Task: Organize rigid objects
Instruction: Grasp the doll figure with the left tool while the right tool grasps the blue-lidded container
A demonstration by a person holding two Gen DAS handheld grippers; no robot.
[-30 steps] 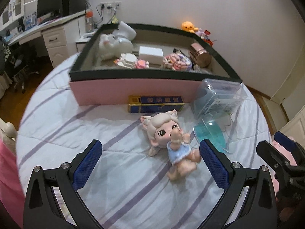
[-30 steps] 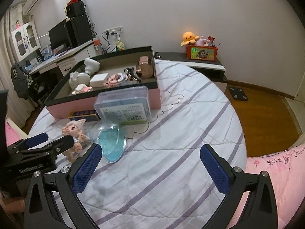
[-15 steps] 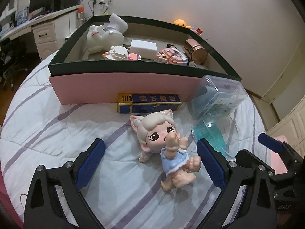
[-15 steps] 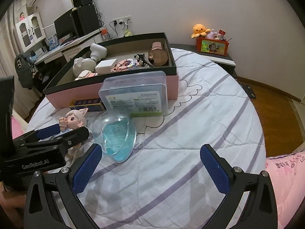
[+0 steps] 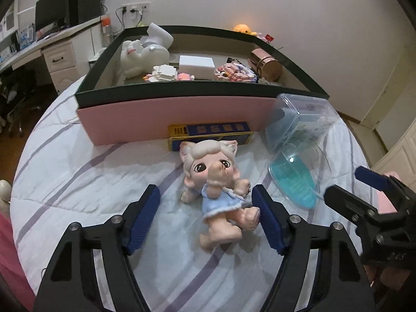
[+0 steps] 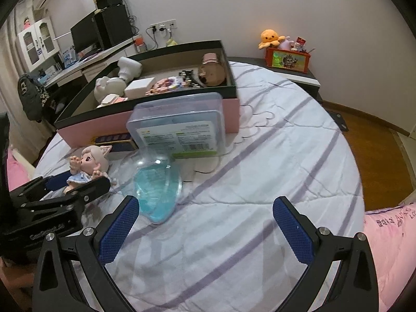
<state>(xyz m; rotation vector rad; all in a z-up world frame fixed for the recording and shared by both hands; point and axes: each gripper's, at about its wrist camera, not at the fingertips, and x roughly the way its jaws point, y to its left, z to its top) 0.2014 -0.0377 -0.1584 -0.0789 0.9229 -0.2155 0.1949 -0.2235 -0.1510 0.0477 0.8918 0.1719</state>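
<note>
Left gripper (image 5: 205,212) sits low over the bed (image 5: 78,182), released, jaws straddling the doll (image 5: 218,187); right gripper (image 6: 205,226) hovers alongside, spread wide.

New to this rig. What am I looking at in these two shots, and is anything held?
There is no robot arm. A person carries two hand-held claws, each with a fisheye camera looking out along its two blue-padded fingers.

The left wrist view shows the left claw open around a doll lying on the striped bedspread; its right pad is close to the doll's side, but I cannot tell if it touches. The right claw is open over bare bedspread and holds nothing.

Behind the doll lies a blue and gold box against a pink tray already holding toys. To the right are a clear plastic box and a clear lid with a blue insert.
</note>
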